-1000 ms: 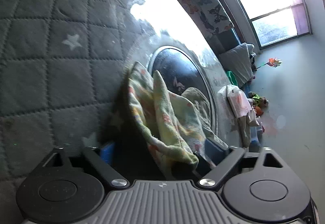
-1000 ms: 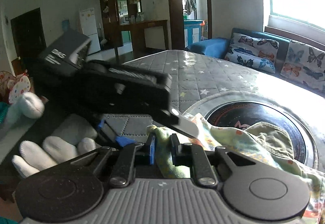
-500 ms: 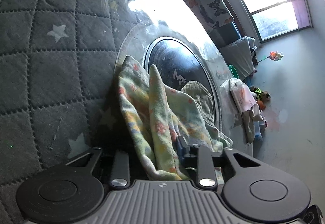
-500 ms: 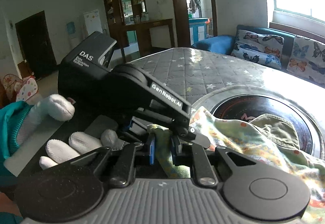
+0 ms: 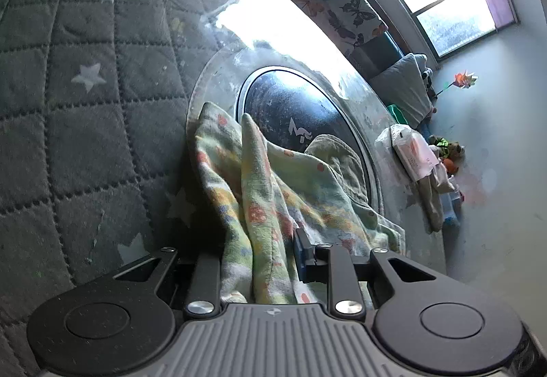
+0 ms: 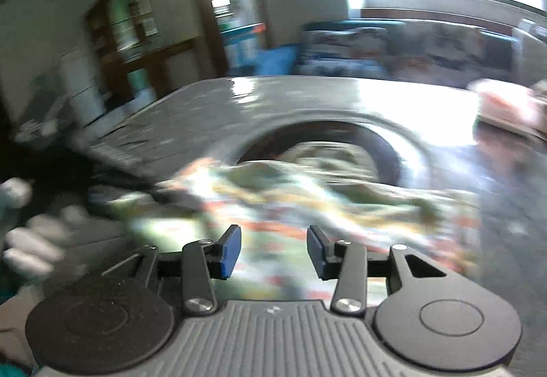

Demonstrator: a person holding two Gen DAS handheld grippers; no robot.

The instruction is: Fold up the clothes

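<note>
Clamped on a bunched fold of the floral garment, the left gripper holds it over the near part of the quilted grey table cover. Farther off, the cloth spills onto the dark round disc. Blurred in its own view, the right gripper stands with jaws apart, empty, above the garment. A white-gloved hand shows at left.
</note>
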